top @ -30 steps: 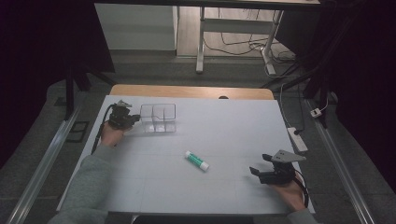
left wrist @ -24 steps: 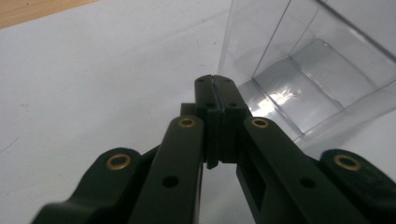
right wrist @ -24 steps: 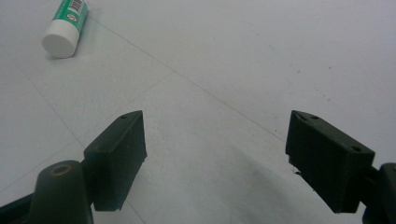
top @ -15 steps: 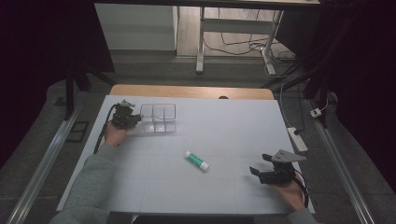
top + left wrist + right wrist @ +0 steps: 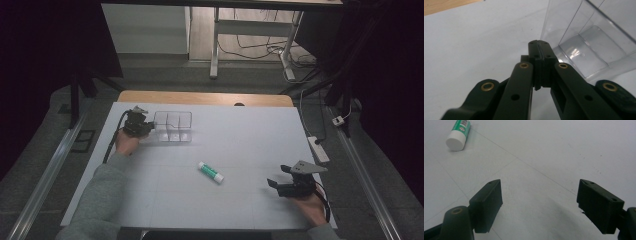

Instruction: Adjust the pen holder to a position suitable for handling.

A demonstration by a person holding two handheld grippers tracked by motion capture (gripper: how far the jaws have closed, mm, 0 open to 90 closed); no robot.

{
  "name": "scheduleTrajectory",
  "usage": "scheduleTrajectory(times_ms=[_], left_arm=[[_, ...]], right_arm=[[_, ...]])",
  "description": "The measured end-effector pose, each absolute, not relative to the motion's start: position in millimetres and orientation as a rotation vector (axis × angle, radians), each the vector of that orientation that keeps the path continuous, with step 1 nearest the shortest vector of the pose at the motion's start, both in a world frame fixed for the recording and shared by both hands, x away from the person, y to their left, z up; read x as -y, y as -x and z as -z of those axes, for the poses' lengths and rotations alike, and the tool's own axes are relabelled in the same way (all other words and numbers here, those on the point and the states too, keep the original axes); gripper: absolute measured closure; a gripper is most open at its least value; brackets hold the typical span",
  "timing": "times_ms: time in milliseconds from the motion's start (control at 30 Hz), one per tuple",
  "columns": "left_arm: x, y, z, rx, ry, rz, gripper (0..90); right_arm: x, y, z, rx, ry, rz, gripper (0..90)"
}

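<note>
Here, the left gripper (image 5: 145, 126), jaws pressed together and empty, sits just beside a clear plastic box (image 5: 173, 126). The right gripper (image 5: 277, 182) rests with jaws wide apart, near a glue stick (image 5: 210, 172) lying mid-table. A careless nudge could roll the stick away.

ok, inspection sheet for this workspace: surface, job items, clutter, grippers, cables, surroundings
Surface: white table top, wooden strip at its far edge.
Job's things: clear plastic divided organiser box, upright, far left; green-and-white glue stick lying mid-table, apart from both grippers.
Clutter: nothing seen.
Grippers: left hand-held gripper shut, empty, tips beside the box's near wall; right hand-held gripper open, empty, low over bare table.
Cables: black cable trails from left gripper; power strip at the table's right edge.
Surroundings: dark room, desk frame and floor wires behind.
</note>
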State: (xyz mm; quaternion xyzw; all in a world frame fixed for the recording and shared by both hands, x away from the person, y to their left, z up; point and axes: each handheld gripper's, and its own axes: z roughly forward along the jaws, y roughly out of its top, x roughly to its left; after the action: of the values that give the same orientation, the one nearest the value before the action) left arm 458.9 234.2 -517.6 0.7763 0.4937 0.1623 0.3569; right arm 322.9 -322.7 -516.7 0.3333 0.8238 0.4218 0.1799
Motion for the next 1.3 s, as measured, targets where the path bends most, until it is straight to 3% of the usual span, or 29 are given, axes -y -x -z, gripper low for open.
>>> scheduleTrajectory(times_ms=[1300], left_arm=[[-190.6, -450.0, 512.4, -1.092, -2.078, -0.355, 88.5]], right_arm=[[323.6, -322.6, 516.9, -2.321, -0.952, -1.184, 19.4]])
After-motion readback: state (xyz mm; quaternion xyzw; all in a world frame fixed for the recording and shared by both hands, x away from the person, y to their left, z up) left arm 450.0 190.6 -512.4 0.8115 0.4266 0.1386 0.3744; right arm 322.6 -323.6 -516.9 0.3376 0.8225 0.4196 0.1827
